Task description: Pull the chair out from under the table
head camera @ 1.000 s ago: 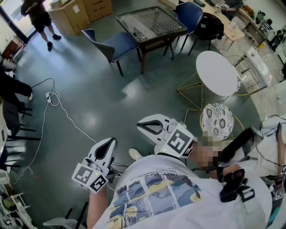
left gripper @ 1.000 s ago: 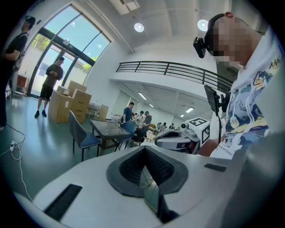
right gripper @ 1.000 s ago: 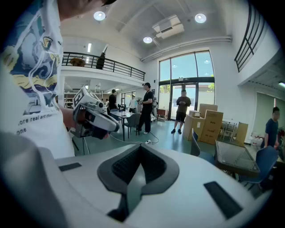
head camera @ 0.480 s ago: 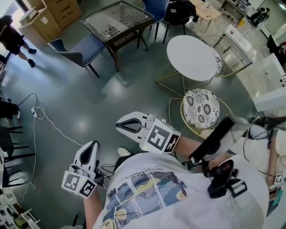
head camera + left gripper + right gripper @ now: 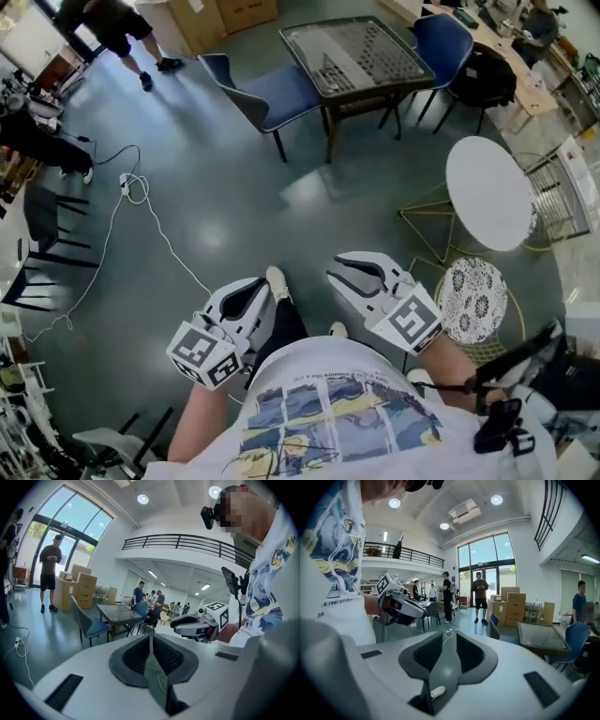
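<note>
A blue chair [image 5: 270, 94] stands at the left side of a dark glass-topped table [image 5: 356, 52], far ahead across the floor. The left gripper view shows the same chair [image 5: 91, 626] and table [image 5: 119, 613] well beyond the jaws. My left gripper [image 5: 255, 292] [image 5: 150, 639] is shut, pads together, with nothing in it. Beside it, my right gripper [image 5: 336, 272] [image 5: 449, 637] has its pads a narrow gap apart, with floor showing between them. Both are held low in front of the person, well short of the chair.
A second blue chair [image 5: 441, 37] stands at the table's right. A round white table [image 5: 487, 192] and a patterned stool [image 5: 472, 300] are at the right. A white cable [image 5: 141, 202] lies on the floor at the left. Cardboard boxes [image 5: 225, 14] and a person [image 5: 117, 23] are at the back.
The person has stepped forward and the head view has swung. Both grippers have moved with the person toward the table. Their jaws look the same.
</note>
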Action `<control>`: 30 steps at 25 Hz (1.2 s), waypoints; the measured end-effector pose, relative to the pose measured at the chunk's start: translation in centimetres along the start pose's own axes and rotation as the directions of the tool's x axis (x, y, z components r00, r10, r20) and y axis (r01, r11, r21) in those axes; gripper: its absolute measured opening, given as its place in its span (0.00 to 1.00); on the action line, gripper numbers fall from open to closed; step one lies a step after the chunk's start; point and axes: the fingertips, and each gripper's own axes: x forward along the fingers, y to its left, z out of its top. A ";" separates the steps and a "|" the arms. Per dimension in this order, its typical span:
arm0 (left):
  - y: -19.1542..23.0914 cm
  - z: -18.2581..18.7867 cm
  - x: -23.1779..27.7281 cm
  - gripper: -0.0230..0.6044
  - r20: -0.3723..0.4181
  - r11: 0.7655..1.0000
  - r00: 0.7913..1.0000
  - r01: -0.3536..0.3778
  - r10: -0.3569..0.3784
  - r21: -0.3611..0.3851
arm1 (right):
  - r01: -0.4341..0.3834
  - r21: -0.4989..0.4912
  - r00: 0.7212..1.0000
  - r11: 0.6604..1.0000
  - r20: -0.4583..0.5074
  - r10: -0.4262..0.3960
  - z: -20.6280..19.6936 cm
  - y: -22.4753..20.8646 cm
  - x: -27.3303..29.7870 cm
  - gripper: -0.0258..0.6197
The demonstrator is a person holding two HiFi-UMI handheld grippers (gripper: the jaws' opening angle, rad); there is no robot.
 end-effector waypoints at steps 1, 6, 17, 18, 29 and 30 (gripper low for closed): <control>1.4 0.7 0.8 0.06 0.005 1.000 1.000 0.007 -0.007 0.004 | 0.014 -0.001 1.000 1.000 -0.003 -0.014 0.3 -1.2 0.9 0.16; 9.2 6.0 3.4 0.06 0.022 0.998 0.998 0.060 -0.059 -0.004 | 0.075 0.029 0.997 0.997 -0.015 -0.074 3.7 -6.3 6.3 0.17; 26.1 12.4 10.0 0.18 -0.039 0.996 0.996 0.082 -0.083 -0.025 | 0.149 0.075 0.989 0.986 -0.017 -0.148 7.9 -17.5 19.1 0.17; 27.4 12.9 11.2 0.20 -0.042 0.997 0.996 0.073 -0.074 -0.039 | 0.156 0.081 0.988 0.984 -0.020 -0.155 7.8 -19.0 19.6 0.17; 39.9 18.2 27.8 0.29 -0.122 0.975 0.985 -0.139 0.119 -0.173 | 0.115 0.082 0.993 0.990 0.010 -0.116 7.0 -39.6 22.3 0.17; 41.1 18.7 29.1 0.29 -0.132 0.970 0.981 -0.166 0.144 -0.177 | 0.107 0.093 0.994 0.990 0.015 -0.109 6.9 -41.1 22.4 0.17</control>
